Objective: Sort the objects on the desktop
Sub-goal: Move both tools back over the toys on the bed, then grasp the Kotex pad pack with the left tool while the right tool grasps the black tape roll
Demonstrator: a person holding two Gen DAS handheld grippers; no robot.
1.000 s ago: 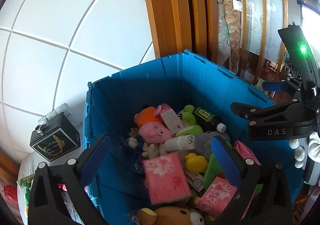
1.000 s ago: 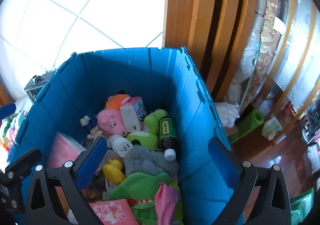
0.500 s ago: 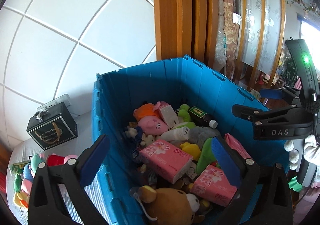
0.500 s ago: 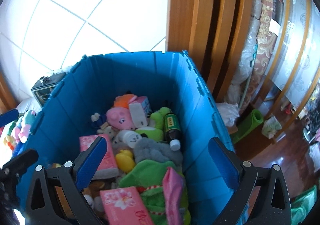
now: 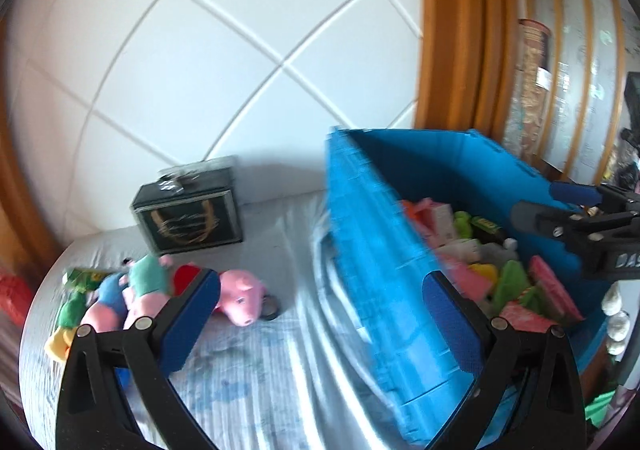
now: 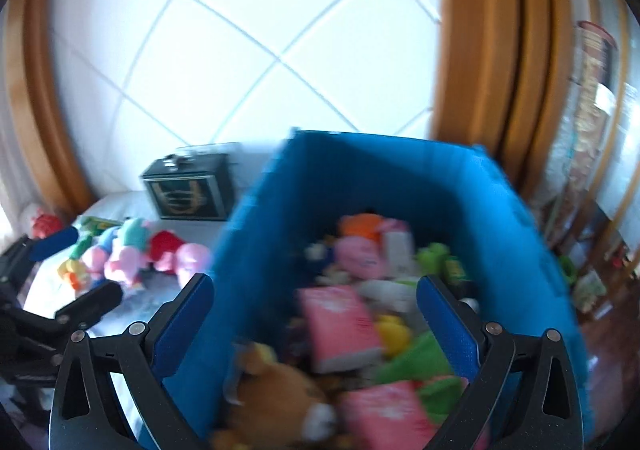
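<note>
Nearest the lens in the left wrist view, the left gripper [image 5: 320, 324] is seen with its blue-padded fingers spread wide and nothing held between them; the right gripper [image 6: 314, 320] is likewise spread and empty in its own view. Just beyond the left gripper's left finger, a row of plush toys is laid on the pale bedsheet [image 5: 260, 370]: a pink pig plush [image 5: 240, 300] lies closest, its long axis running roughly left to right across the view, and a cluster of smaller pig dolls [image 5: 128, 294] is bunched further to the left. These toys are judged to be the things still to be sorted, and they lie ahead and to the left of the left gripper, which is clearly the nearer of the two. To the right, the blue crate [image 5: 384, 290] is stood on the sheet, already filled with plush toys and pink tissue packs [image 6: 340, 326], over which the right gripper is held. Further back, a black box [image 5: 190, 216] is set against the white panelled wall [image 5: 240, 50]. Both views are blurred, so finer detail cannot be told.
</note>
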